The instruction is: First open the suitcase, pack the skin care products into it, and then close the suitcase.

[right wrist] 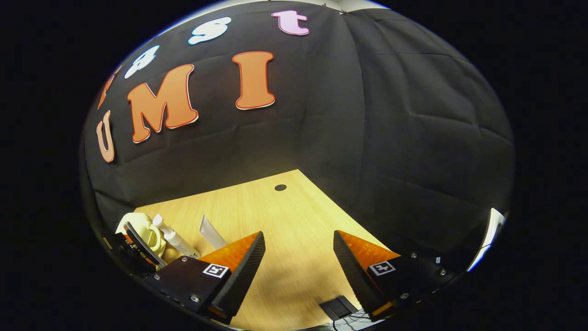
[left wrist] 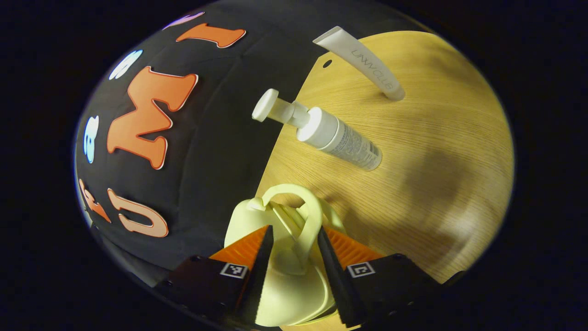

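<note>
Left gripper [left wrist: 294,243] straddles the pale yellow suitcase [left wrist: 280,276] handle, jaws around it (contact unclear). Right gripper [right wrist: 298,253] hangs released. Nothing seems packed: 2 products, pump bottle [left wrist: 340,138] and tube [left wrist: 363,62], stand on the table [left wrist: 436,184].

The white tube [left wrist: 363,62] carries grey lettering along its side. The pump bottle [left wrist: 340,140] has print too small to read. Square coded tags [left wrist: 233,270] sit on both grippers' fingers [right wrist: 216,270].

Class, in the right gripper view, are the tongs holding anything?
No: the right tongs stand open over bare wooden table.
</note>
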`<move>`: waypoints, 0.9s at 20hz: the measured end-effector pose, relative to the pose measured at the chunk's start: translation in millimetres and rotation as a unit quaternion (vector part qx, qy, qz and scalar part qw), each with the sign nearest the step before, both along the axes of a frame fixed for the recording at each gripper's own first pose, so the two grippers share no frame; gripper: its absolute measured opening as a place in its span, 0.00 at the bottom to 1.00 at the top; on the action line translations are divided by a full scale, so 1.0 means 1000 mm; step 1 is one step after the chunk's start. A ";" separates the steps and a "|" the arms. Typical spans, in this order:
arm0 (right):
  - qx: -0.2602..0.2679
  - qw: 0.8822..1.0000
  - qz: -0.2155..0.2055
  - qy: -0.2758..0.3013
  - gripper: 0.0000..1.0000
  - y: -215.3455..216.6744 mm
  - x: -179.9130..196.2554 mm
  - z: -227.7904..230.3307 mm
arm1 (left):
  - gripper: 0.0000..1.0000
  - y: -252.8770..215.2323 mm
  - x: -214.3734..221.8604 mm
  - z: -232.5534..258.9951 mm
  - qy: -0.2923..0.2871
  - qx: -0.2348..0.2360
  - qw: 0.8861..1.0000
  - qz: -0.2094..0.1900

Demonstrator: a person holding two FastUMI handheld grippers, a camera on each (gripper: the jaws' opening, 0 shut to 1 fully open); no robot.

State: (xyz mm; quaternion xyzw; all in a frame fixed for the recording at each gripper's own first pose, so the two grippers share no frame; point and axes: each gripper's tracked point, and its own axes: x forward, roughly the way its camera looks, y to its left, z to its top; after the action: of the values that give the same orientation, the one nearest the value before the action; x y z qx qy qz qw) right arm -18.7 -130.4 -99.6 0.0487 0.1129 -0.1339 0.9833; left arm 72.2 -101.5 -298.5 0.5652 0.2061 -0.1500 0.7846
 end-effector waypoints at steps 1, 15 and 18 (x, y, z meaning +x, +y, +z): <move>0.002 1.000 0.000 0.001 0.95 -0.001 0.000 -0.001 | 0.53 -0.001 -0.002 -0.005 0.004 0.004 1.000 -0.003; 0.021 0.999 0.023 -0.034 0.95 0.040 0.013 0.035 | 0.11 0.008 0.016 0.029 0.067 -0.263 0.958 0.089; 0.007 0.998 0.044 -0.046 0.95 0.071 0.022 0.051 | 0.11 0.011 0.017 0.052 0.066 -0.340 0.932 0.109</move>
State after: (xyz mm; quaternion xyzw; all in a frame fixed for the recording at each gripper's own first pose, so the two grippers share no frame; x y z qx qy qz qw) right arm 3.2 -59.4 -48.9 0.0566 0.0706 -0.0873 0.9921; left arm 89.1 -90.2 -246.4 0.2277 0.2540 -0.1617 0.9260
